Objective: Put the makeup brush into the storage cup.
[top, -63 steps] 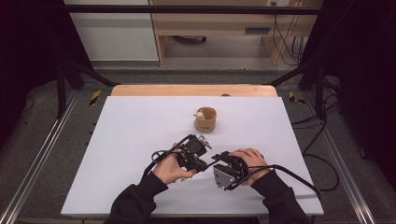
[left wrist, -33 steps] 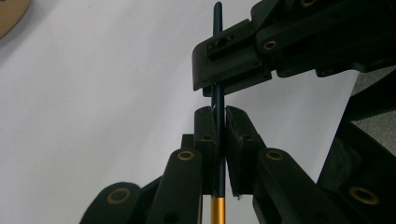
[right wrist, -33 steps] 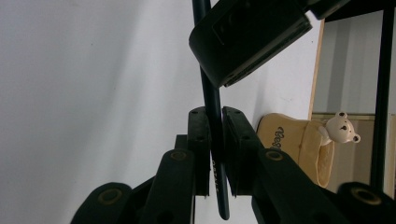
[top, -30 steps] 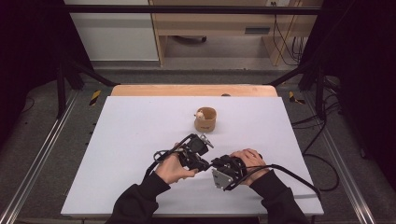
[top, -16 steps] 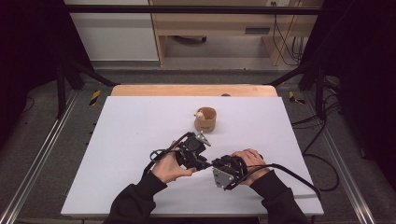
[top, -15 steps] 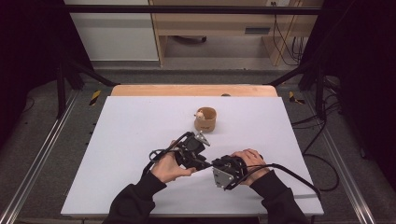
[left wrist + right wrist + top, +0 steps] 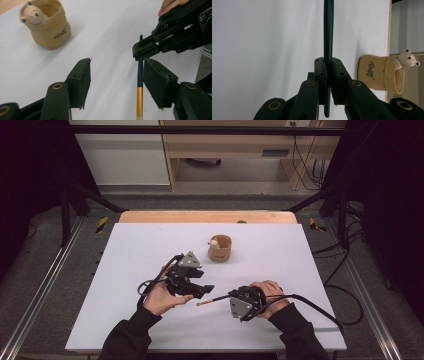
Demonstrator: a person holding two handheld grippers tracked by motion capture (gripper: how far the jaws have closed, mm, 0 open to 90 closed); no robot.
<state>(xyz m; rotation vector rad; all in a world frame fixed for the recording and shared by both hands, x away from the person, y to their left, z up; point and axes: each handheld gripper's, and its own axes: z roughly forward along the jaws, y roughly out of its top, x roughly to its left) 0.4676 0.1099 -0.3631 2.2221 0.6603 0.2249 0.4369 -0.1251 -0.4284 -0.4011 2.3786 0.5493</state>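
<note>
**Pencil pinched by right gripper, left fingers spreading off it**

Pencil (image 7: 210, 300) is hanging just above the white tabletop (image 7: 125, 250), between the two grippers, near the front edge. Dark blue-green shaft, gold band and pale tip at the free end. Right gripper (image 7: 328, 65) is pinching the dark end, fingers (image 7: 320, 75) pressing tight on both sides of the shaft; in the right gripper view the shaft is running straight up past them. In the high view the right gripper (image 7: 231, 296) is sitting right of centre, hand wrapping round its body, cable trailing off to the right.

Left gripper (image 7: 116, 75) is standing with fingers (image 7: 83, 77) spread; they have just been opening. Pencil (image 7: 140, 82) is lying between them, close beside the right-hand pad, no pressing visible; touching or not, cannot tell. Left gripper (image 7: 207, 289) in the high view is sitting just left of the pencil's gold end, grey three-cornered plate on top.

Tan holder (image 7: 220, 248) with a small bear figure on its rim is standing upright farther back on the tabletop, well apart from both grippers. Holder (image 7: 46, 23) is showing at upper left in the left gripper view, and at right (image 7: 382, 75) in the right gripper view.
</note>
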